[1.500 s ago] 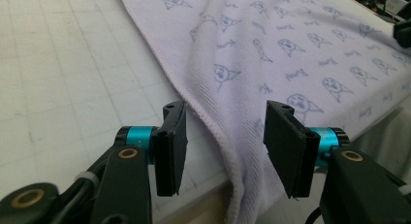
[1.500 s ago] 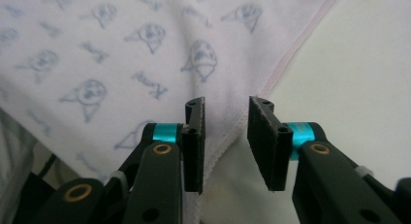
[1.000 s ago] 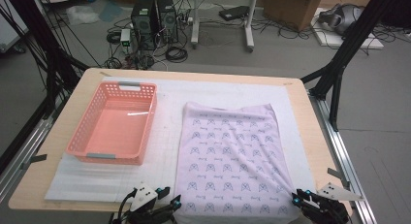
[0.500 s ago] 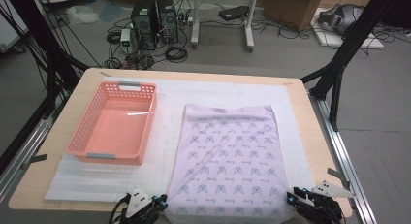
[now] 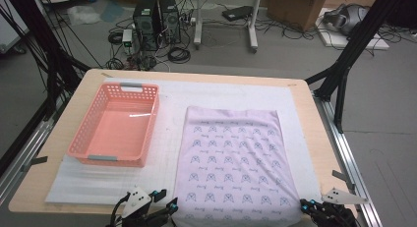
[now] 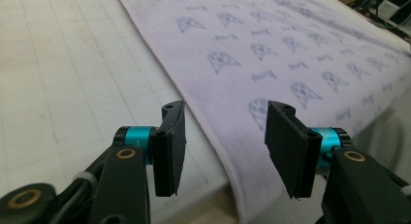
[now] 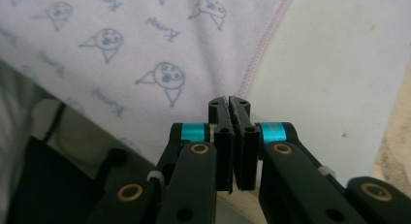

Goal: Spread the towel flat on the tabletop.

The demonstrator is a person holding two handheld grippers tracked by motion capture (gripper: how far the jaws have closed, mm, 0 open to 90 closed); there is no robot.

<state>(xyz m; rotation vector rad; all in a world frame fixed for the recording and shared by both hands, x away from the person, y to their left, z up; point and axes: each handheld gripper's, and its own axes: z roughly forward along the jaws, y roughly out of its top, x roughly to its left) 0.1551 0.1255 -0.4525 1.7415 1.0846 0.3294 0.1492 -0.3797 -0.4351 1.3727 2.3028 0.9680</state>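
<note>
The basket (image 5: 116,126) sits left of the cloth (image 5: 235,160), both on the mat (image 5: 172,97).

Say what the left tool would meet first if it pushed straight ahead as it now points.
Likely the near left edge of the patterned cloth: the left tool stands open and the hem runs between its jaws, though depth is hard to judge.

one patterned cloth (image 5: 236,163), one pink basket (image 5: 117,125), one white mat (image 5: 167,97), one wooden table (image 5: 64,138), two grippers, left (image 5: 169,207) and right (image 5: 307,206), two computer towers (image 5: 156,13), one cardboard box (image 5: 297,6)
</note>
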